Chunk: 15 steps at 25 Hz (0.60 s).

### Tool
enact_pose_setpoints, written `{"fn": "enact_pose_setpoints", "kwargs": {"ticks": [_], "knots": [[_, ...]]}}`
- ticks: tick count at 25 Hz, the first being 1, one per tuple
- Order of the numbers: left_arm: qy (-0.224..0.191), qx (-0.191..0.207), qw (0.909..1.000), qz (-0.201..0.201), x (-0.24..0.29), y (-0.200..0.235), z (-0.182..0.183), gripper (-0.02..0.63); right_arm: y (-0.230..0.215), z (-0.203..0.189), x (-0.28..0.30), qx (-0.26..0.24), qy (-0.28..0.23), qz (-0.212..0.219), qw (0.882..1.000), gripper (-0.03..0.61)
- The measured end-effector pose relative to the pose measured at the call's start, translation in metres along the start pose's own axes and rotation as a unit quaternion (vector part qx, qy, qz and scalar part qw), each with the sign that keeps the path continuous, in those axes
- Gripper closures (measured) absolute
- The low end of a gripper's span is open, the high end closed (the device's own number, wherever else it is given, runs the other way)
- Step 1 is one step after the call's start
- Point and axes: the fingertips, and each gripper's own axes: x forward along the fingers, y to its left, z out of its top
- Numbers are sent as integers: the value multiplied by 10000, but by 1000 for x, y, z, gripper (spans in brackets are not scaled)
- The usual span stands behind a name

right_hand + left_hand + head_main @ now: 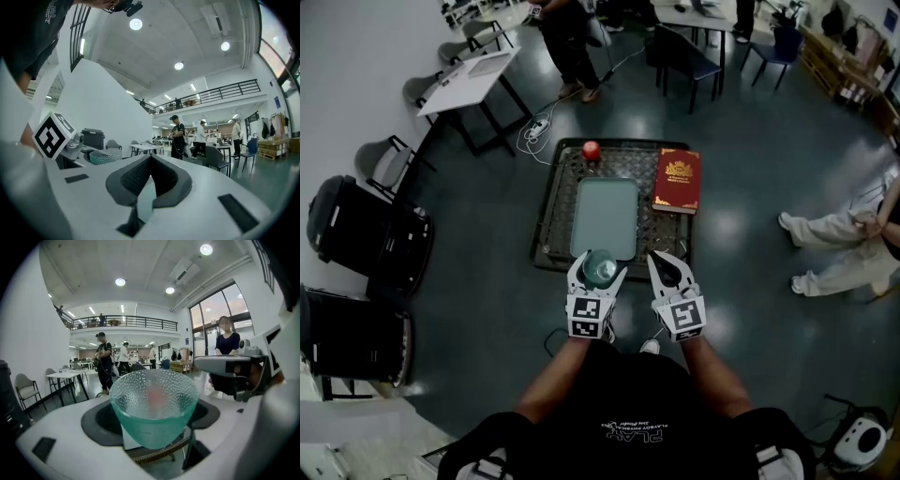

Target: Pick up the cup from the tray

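Observation:
A teal dimpled glass cup [600, 269] sits upright between the jaws of my left gripper [598, 272], which is shut on it. The cup hangs over the near edge of the dark wicker table [551, 216], just in front of the pale green tray [606, 217]. In the left gripper view the cup [153, 404] fills the middle, clamped between the pads. My right gripper [667, 269] is beside it to the right, shut and holding nothing. In the right gripper view its jaws [149, 187] meet with nothing between them, and the cup [105, 155] shows at the left.
A red apple [592, 149] lies at the table's far edge and a red book [678, 180] at its right side. Black chairs [366, 234] stand to the left. A white desk [469, 80] stands beyond. A seated person's legs [834, 248] reach in from the right.

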Motion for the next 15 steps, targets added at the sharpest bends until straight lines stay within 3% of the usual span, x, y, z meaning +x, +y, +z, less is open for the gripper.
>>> {"fn": "enact_pose_setpoints", "kwargs": {"ticks": [15], "knots": [[11,45,9998,169,-5,-9,3,222,-7,-2,-14,11,-48,-8,10000,571]]}}
